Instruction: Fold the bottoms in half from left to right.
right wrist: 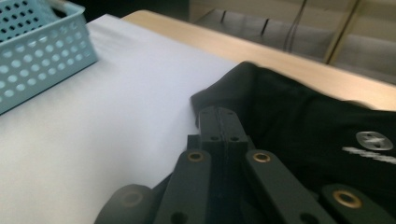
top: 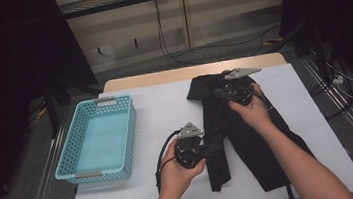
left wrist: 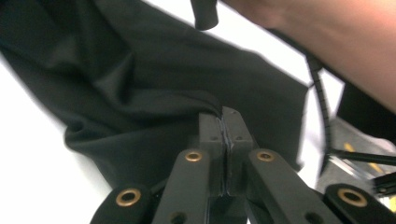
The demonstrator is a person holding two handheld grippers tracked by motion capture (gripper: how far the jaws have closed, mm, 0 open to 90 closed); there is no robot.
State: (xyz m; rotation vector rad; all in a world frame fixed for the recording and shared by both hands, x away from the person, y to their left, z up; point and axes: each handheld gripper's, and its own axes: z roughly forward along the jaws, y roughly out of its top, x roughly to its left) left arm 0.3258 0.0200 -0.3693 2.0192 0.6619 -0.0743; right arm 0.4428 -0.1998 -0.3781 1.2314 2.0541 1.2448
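Here one pair of black trousers point(top: 249, 136) lies spread on the white worktop point(top: 165, 106), its waist toward the far edge and its two legs running toward the person. Two grippers work on it. The left gripper point(top: 214, 149) sits at the inner edge of the nearer leg; in the left gripper view its fingers point(left wrist: 211, 135) are pressed together with a fold of the black cloth pinched between them. The right gripper point(top: 218, 92) is at the waist end, near the far edge of the worktop; in the right gripper view its fingers point(right wrist: 212, 126) are closed flat against each other at the trousers' edge, though whether cloth is caught between them I cannot tell. A small white logo point(right wrist: 373, 142) shows on the fabric there.

One light blue basket point(top: 76, 141) with a perforated wall stands at the left side of the worktop, well apart from the trousers. Nothing lies in it.
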